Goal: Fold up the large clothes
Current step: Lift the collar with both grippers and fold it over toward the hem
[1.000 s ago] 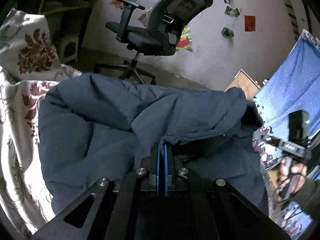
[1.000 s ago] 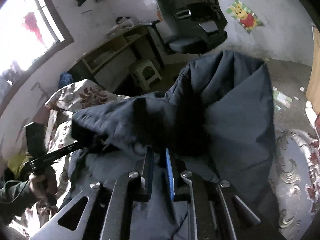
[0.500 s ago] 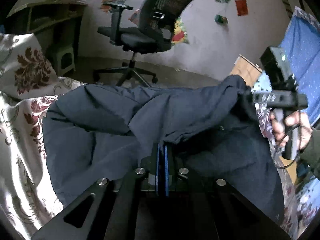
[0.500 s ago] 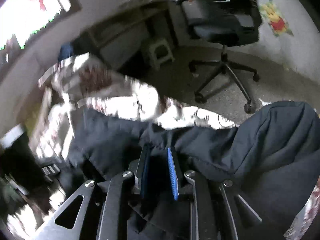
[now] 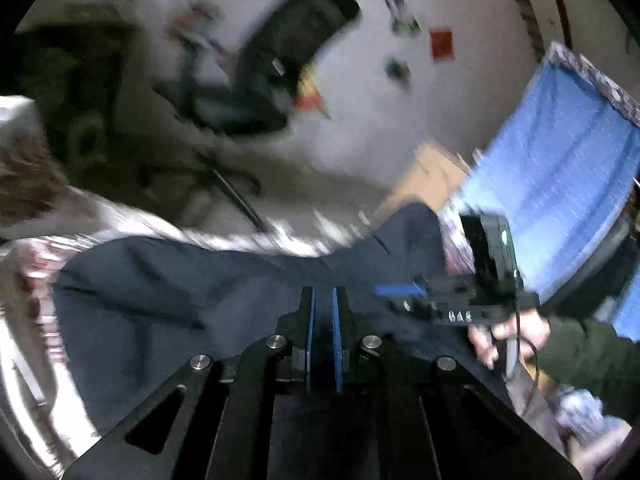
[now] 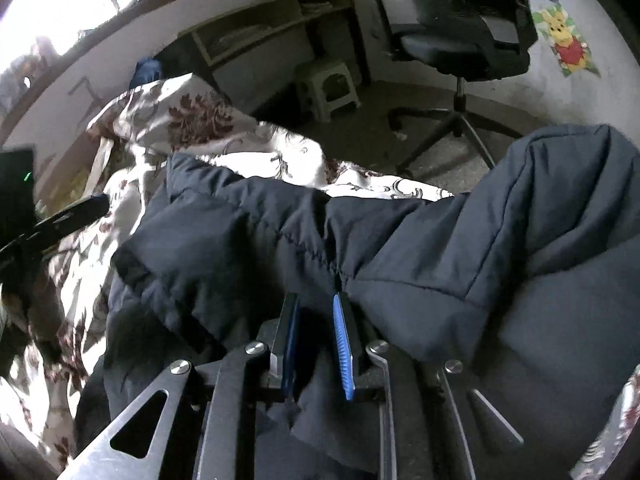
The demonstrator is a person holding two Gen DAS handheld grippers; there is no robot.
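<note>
Right wrist view: a bed (image 6: 188,120) with a floral cover carries a dark navy jacket (image 6: 440,248), spread across it and bunched into thick folds, its right side heaped up near the bed's edge. An office chair (image 6: 472,28) stands on the floor beyond. The right tongs (image 6: 316,332) are parted, with jacket cloth lying between the blue pads. In the blurred left wrist view the left tongs (image 5: 323,320) stand slightly apart over the jacket (image 5: 168,296), holding nothing.

Matt quilted cloth jacket (image 6: 420,248), patterned cloth bedsheet (image 6: 192,120)
</note>
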